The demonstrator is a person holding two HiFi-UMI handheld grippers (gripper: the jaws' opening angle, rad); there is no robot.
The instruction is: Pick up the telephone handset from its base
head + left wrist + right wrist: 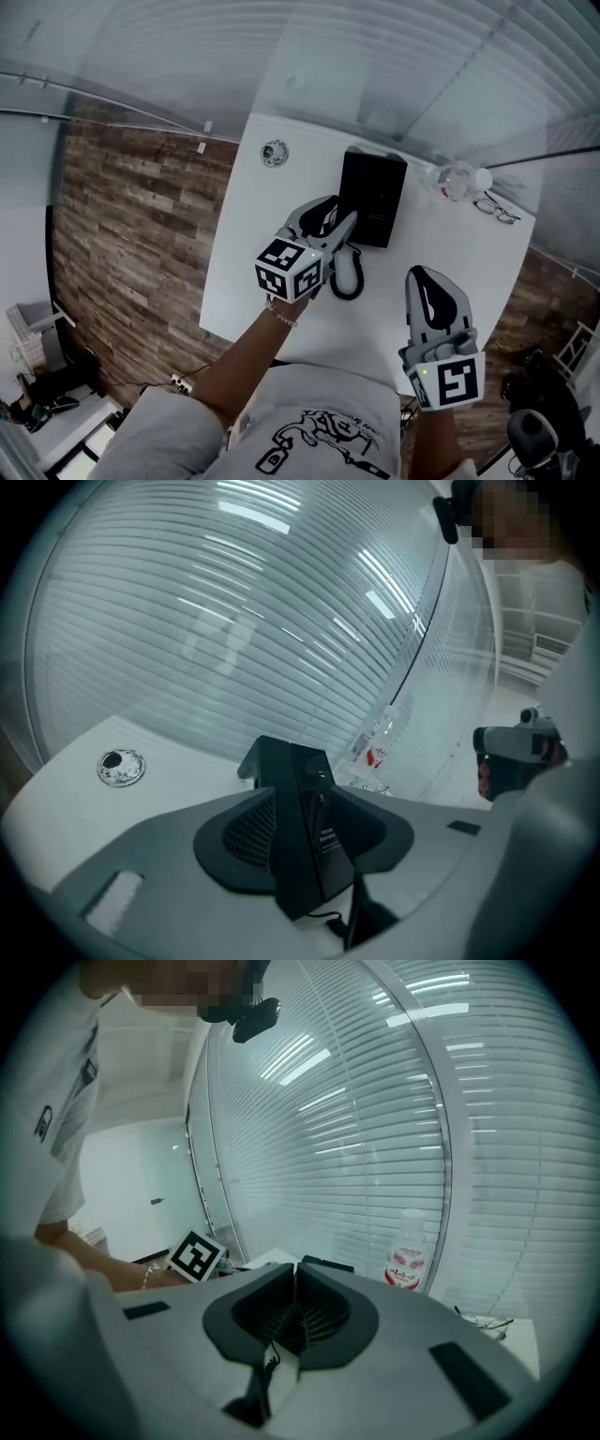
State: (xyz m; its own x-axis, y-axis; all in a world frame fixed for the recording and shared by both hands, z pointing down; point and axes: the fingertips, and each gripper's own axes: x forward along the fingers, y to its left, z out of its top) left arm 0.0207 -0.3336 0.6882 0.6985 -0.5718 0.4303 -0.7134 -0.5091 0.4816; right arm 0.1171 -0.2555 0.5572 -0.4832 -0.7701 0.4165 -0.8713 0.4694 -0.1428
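A black telephone point(373, 195) lies on the white table point(281, 281), its handset resting on the base; the two are hard to tell apart. Its coiled cord point(347, 272) trails toward the near edge. My left gripper point(337, 220) is low at the phone's near-left corner. In the left gripper view the jaws of the left gripper point(305, 846) stand apart and the phone point(298, 789) fills the gap ahead of them, unpressed. My right gripper point(427, 278) hovers to the right of the cord. Its pads meet in a thin line with nothing between them point(295, 1309).
A clear water bottle point(457, 178) and a pair of glasses point(495, 208) sit at the table's far right corner. A round cable grommet point(274, 153) is set in the far left of the tabletop. Glass walls with blinds stand just behind the table.
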